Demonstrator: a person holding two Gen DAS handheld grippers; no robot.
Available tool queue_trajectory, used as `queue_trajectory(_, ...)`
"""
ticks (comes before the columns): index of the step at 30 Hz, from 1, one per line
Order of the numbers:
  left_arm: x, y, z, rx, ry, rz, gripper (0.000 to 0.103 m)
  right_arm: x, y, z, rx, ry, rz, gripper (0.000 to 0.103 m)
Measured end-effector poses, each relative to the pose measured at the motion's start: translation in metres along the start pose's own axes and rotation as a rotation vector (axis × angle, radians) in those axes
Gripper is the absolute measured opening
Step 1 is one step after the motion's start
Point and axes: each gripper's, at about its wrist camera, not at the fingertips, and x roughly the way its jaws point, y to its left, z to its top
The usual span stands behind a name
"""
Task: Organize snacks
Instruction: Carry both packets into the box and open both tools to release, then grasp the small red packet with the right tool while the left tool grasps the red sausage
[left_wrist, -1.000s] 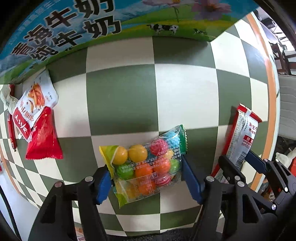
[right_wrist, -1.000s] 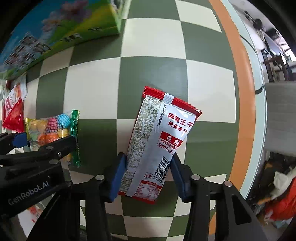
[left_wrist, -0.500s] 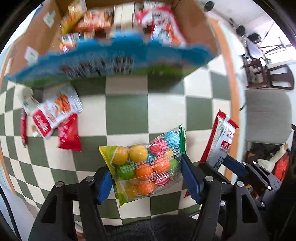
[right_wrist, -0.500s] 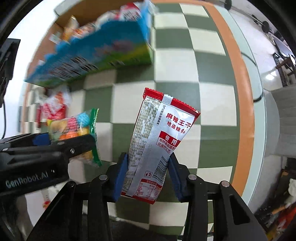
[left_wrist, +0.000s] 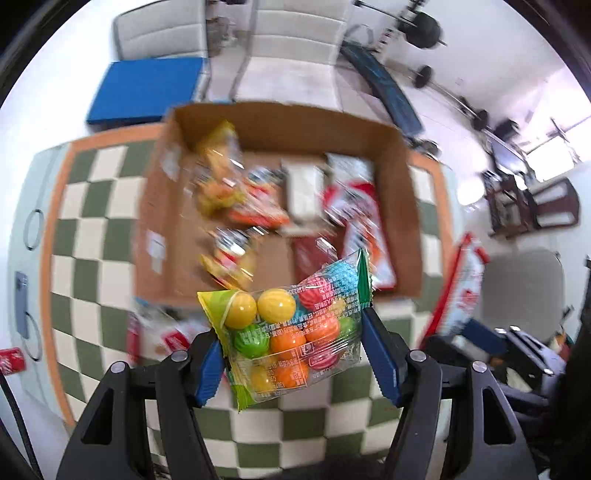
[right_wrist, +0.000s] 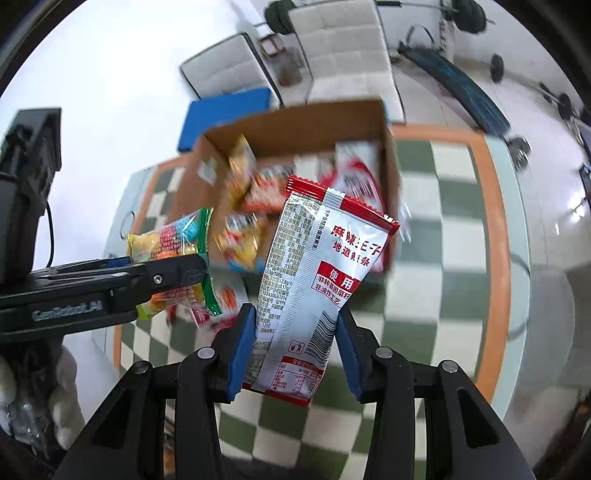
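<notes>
Our checkered counter (left_wrist: 92, 258) has an orange border and free squares around the open cardboard box (left_wrist: 402, 206) of snacks. Our left tongs (left_wrist: 291, 354) grip a candy bag (left_wrist: 291, 332) above its near edge; our right tongs (right_wrist: 295, 347) grip a red-and-silver packet (right_wrist: 317, 280), both in air.

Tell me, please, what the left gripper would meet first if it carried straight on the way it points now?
Probably the checkered table just short of the cardboard box. The left gripper, shut on the candy bag, points steeply down, but depth is unclear.
</notes>
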Motion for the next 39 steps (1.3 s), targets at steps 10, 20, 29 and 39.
queue_trajectory(10,0.047,0.075,0.058,-0.083,0.123,0.085,0.065,0.070,0.038,0.086,-0.037,0.026,0.016,0.046)
queue_trajectory(20,0.083,0.092,0.063,-0.064,0.280,0.098,0.065,0.150,0.054,0.109,-0.061,0.157,-0.035,0.046)
queue_trajectory(29,0.094,0.092,0.060,-0.071,0.345,0.088,0.068,0.178,0.042,0.108,0.016,0.271,-0.018,0.081)
queue_trajectory(39,0.059,0.089,0.066,-0.071,0.249,0.075,0.094,0.158,0.044,0.104,0.032,0.233,-0.031,0.088)
